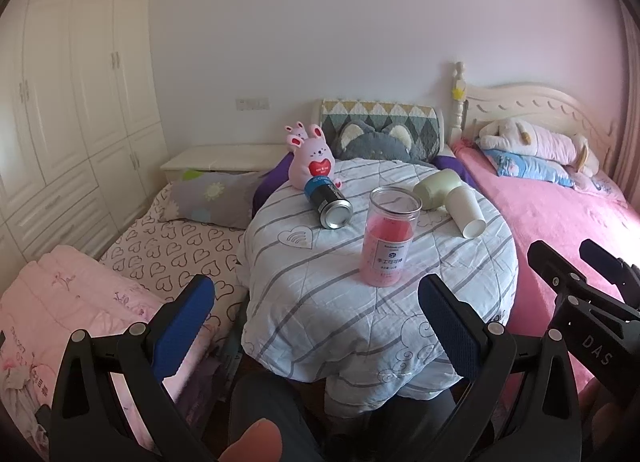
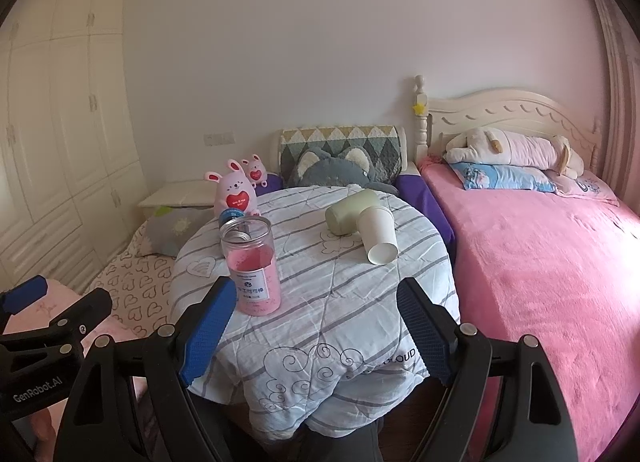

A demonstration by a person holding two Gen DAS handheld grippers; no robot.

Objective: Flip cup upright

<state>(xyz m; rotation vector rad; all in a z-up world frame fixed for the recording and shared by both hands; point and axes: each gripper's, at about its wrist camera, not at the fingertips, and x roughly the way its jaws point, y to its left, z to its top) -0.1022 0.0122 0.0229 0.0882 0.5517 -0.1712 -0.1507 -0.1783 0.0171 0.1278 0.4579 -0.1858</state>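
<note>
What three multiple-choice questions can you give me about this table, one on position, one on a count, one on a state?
1. The white paper cup lies beside which thing?
A. green cup
B. black can
C. pink bunny toy

2. How many containers on the table lie on their sides?
A. one
B. three
C. five

3. Both hand-held grippers, left and right, are:
A. open, empty
B. shut on a cup
C. shut on the pink jar

Answers: 1 A, their sides touch. 2 B, two cups and the can. 3 A, fingers spread with nothing between.
</note>
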